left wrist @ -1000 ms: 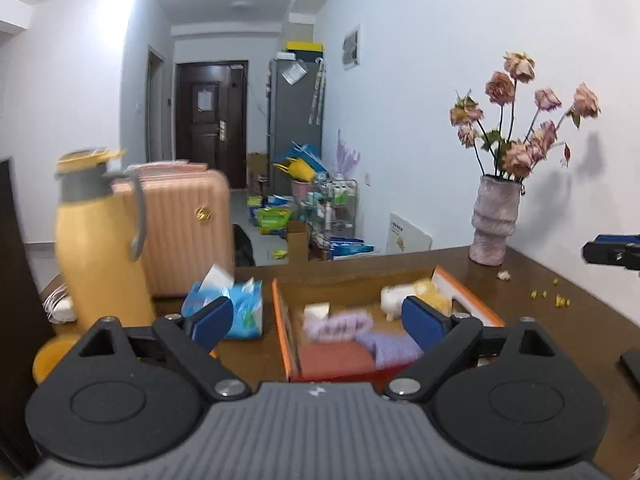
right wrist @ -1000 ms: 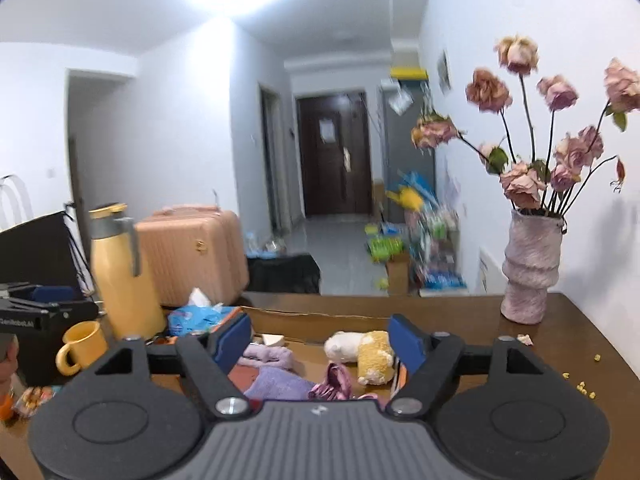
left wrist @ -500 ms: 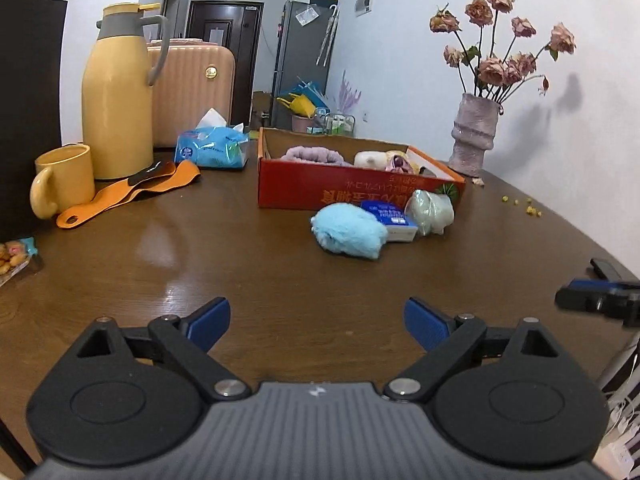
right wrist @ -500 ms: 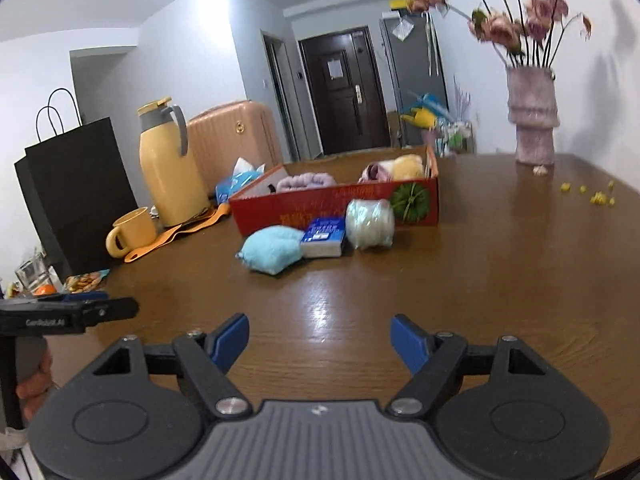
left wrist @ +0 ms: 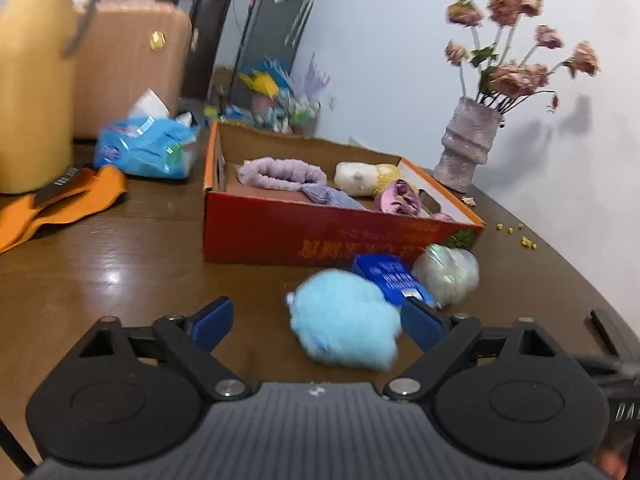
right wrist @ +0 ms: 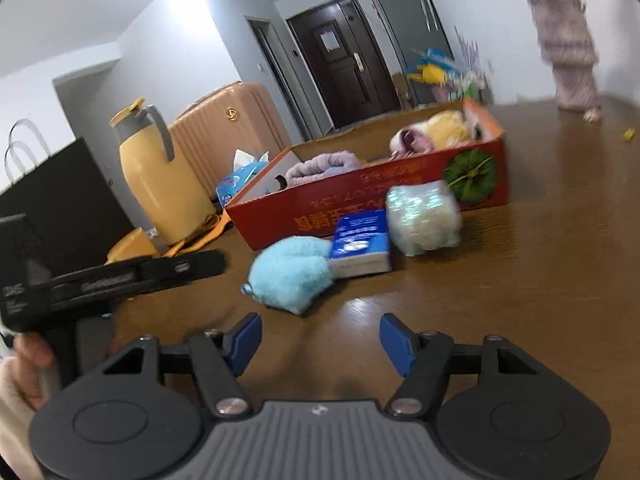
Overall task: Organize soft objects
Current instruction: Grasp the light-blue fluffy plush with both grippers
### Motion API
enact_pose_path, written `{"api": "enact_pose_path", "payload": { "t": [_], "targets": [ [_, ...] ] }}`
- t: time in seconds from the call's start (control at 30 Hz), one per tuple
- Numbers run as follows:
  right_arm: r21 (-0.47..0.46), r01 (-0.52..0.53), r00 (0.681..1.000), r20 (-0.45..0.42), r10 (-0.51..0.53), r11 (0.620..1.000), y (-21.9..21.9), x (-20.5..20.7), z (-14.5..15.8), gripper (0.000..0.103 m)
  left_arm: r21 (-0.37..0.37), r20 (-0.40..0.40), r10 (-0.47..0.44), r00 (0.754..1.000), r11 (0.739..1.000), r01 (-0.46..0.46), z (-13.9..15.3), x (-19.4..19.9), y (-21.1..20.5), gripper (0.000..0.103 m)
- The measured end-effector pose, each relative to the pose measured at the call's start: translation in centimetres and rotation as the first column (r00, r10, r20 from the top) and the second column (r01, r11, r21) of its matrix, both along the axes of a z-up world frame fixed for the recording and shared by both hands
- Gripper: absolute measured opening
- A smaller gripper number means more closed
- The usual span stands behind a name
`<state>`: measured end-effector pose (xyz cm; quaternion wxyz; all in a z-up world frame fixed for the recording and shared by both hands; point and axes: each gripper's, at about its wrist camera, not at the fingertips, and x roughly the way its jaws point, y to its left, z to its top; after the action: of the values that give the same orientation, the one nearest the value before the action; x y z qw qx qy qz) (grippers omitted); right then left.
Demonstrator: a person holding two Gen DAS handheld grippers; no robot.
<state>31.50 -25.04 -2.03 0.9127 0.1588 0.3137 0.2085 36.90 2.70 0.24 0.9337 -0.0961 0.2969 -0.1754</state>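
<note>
The blue fluffy toy (left wrist: 346,318) lies on the desk (left wrist: 120,272) between the spread jaws of the left gripper (left wrist: 316,322), closer to the right jaw, not pinched. The right gripper (right wrist: 320,340) has its jaws spread too, with only bare desk between them. Just beyond the toy are a blue packet (left wrist: 390,278) and a shiny white bundle (left wrist: 450,274), then the red box (left wrist: 320,236) with soft things inside.

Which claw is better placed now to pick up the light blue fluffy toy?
Probably the left claw: it is open and the light blue fluffy toy lies almost between its fingertips. The right claw, also open, is farther back.
</note>
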Motion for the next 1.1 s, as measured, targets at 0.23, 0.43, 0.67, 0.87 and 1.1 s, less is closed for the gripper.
{"api": "enact_pose_path", "payload": {
  "t": [0.23,0.43,0.67,0.87,1.1],
  "targets": [
    [0.078,0.013,0.999,-0.052,-0.009,0.997,2.5,6.2,-2.0,0.052,-0.219,-0.185,-0.111,0.976,0.973,0.069,-3.7,6.7,1.6,0.06],
    [0.185,0.028,0.992,-0.127,-0.005,0.982,3.1,7.9,-3.6,0.039,-0.203,-0.205,-0.111,0.972,0.977,0.069,-3.5,4.7,1.4,0.044],
    [0.181,-0.038,0.991,-0.121,0.061,0.983,2.7,3.1,-3.0,0.03,-0.193,-0.16,-0.047,0.986,0.981,0.016,-3.0,-5.1,1.1,0.043],
    [0.125,-0.067,0.99,-0.115,0.082,0.99,0.5,-2.2,-1.8,0.029,-0.194,-0.179,-0.095,0.979,0.979,0.059,-2.9,-11.0,-1.7,0.044],
    [0.096,-0.017,0.994,-0.104,0.027,0.995,-2.1,-5.5,-2.3,0.029,-0.113,-0.132,-0.109,0.985,0.989,0.094,-2.3,-13.7,-3.4,0.058]
  ]
}}
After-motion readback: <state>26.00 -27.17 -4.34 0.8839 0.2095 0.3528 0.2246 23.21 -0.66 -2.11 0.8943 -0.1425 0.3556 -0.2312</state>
